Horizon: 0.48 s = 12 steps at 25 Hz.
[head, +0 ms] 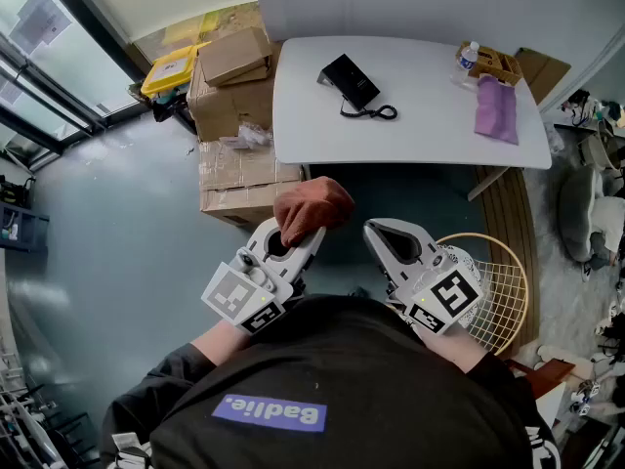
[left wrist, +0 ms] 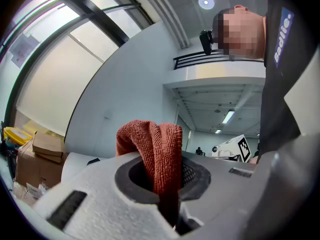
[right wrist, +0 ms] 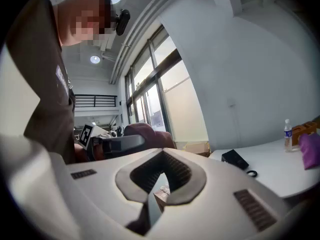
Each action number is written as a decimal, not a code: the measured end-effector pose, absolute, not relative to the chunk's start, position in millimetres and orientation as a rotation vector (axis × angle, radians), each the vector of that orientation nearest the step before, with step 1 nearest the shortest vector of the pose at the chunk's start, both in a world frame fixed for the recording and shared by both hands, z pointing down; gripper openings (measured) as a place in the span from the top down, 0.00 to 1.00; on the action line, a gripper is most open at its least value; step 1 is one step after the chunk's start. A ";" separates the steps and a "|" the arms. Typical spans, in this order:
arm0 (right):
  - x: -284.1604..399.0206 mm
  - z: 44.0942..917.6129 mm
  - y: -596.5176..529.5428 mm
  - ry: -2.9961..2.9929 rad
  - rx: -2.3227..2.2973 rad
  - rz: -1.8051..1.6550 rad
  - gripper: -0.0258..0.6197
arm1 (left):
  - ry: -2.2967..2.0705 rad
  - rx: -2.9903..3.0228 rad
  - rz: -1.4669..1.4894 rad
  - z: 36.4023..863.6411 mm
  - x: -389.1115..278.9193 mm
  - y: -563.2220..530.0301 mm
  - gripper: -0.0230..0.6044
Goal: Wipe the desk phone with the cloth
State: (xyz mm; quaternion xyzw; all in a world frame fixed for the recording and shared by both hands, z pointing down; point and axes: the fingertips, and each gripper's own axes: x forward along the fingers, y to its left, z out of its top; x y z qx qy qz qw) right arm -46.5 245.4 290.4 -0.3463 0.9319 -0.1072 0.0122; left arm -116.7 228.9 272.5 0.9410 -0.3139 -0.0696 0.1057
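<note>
The black desk phone [head: 349, 81] with its coiled cord lies on the white table [head: 420, 135], far ahead of both grippers. It shows small in the right gripper view [right wrist: 235, 159]. My left gripper [head: 298, 237] is held close to the person's body and is shut on a rust-red cloth [head: 311, 208]. The cloth [left wrist: 152, 149] bulges up in a fold between the jaws of the left gripper [left wrist: 162, 184]. My right gripper [head: 386, 234] is beside it, shut with nothing held [right wrist: 160, 184]. Both grippers are short of the table's near edge.
A purple cloth [head: 496, 108], a small wooden box [head: 491, 62] and a water bottle [head: 469, 55] sit at the table's right end. Cardboard boxes [head: 234, 115] are stacked left of the table. A wire basket [head: 498, 291] stands at the right, near the right gripper.
</note>
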 end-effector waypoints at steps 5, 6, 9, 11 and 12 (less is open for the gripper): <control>-25.7 294.9 247.8 2.918 -1.057 -0.333 0.92 | -0.947 2.767 -0.204 274.7 -95.5 230.4 0.90; -21.8 296.1 247.5 2.922 -1.048 -0.333 0.92 | -0.954 2.767 -0.204 275.3 -91.1 230.0 0.90; -12.9 300.3 248.5 2.939 -1.012 -0.333 0.92 | -0.979 2.757 -0.205 278.2 -80.4 229.9 0.90; -8.1 302.5 248.1 2.946 -0.993 -0.339 0.92 | -0.993 2.749 -0.203 280.3 -75.3 229.1 0.90; -5.8 303.3 246.6 2.945 -0.988 -0.343 0.92 | -0.998 2.747 -0.200 281.2 -73.4 228.0 0.90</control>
